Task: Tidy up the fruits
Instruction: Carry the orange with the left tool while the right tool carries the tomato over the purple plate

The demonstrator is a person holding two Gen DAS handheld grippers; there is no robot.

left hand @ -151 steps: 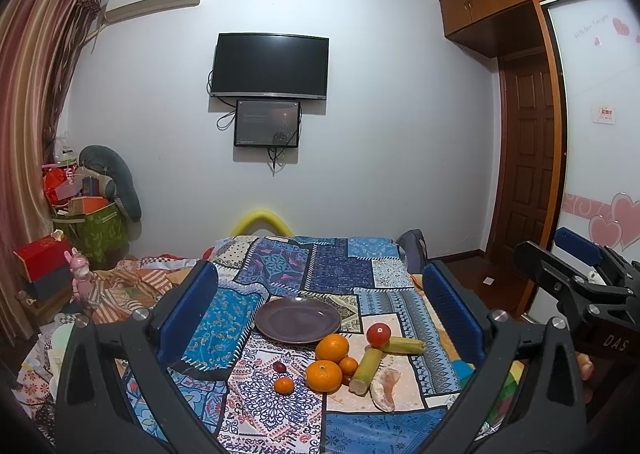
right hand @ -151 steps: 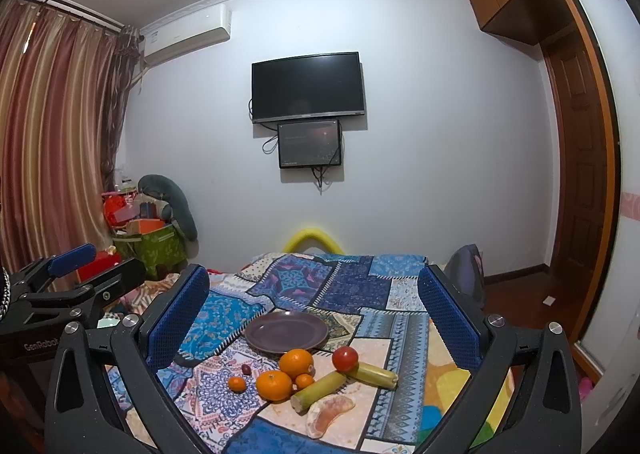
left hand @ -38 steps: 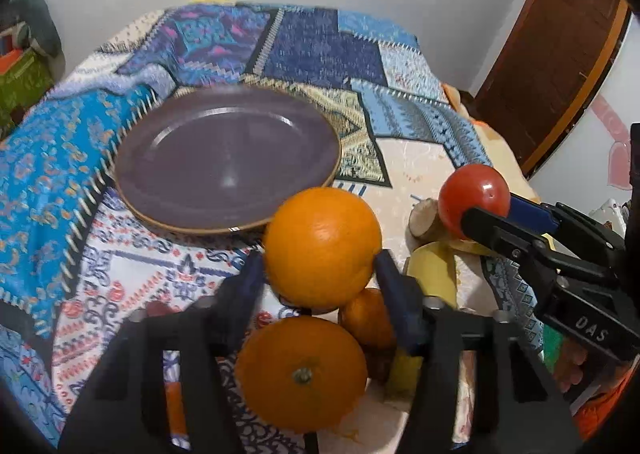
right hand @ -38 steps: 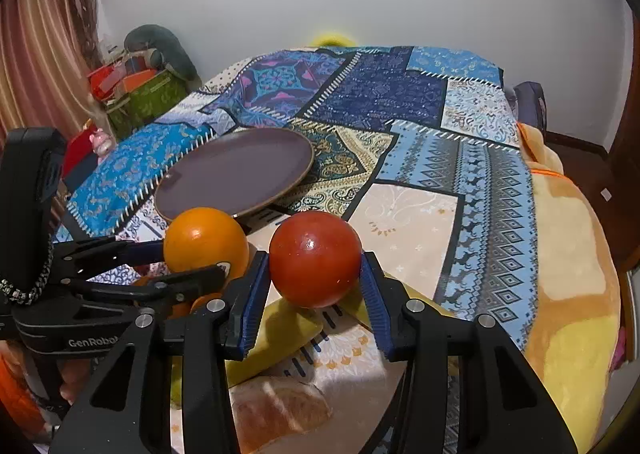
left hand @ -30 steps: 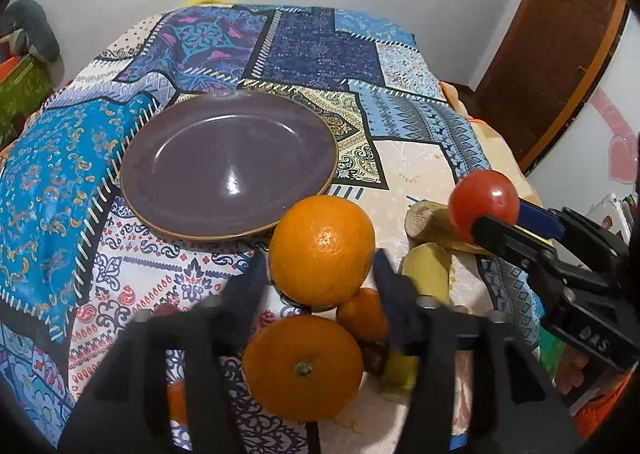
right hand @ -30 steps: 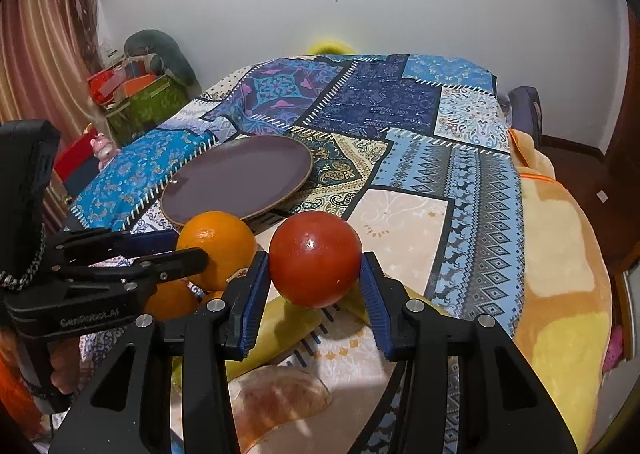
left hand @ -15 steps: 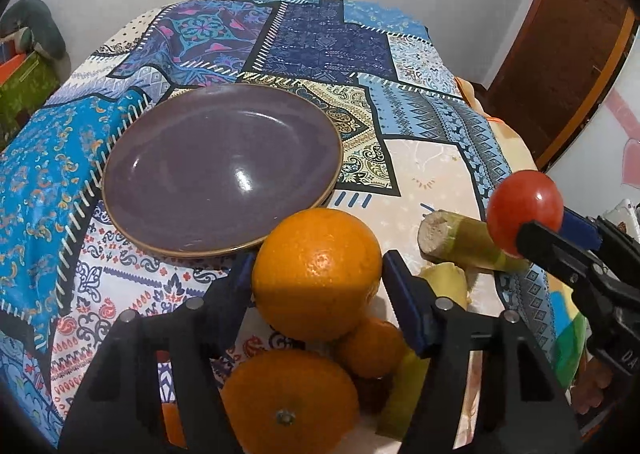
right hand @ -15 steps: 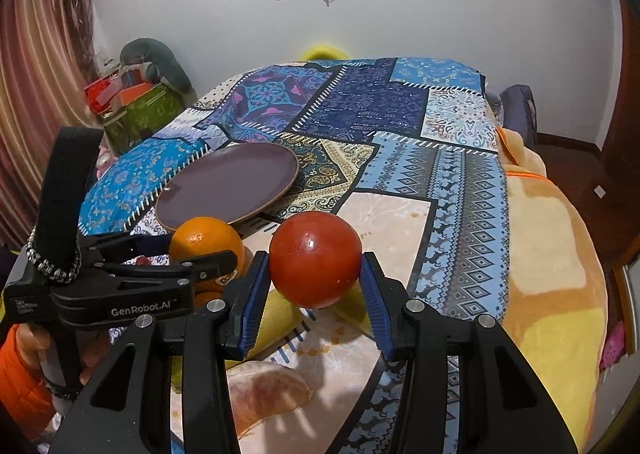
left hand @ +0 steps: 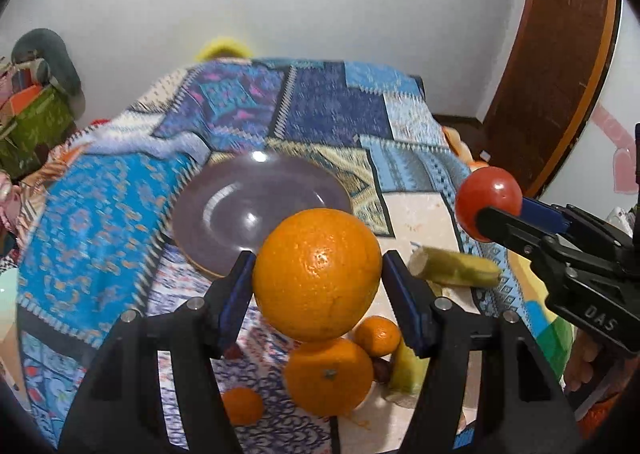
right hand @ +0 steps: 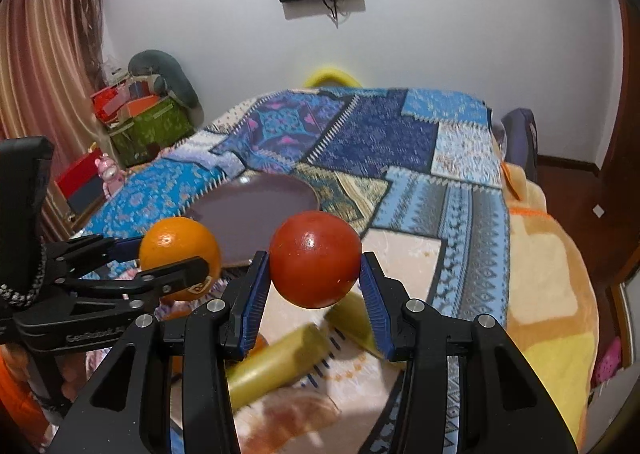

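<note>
My left fingers (left hand: 256, 286) are clamped on the big orange (left hand: 317, 274), my right fingers (right hand: 256, 294) on the red fruit (right hand: 315, 258), both lifted just short of the plate (left hand: 224, 213). I'd carry each over the plate's middle, lower gently, then release so neither rolls off.

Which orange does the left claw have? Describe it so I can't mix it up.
Start at the purple plate on the patchwork bedspread. Just in front of it, the left claw holds the big orange off the cloth; the other oranges lie on the bedspread below it.
</note>
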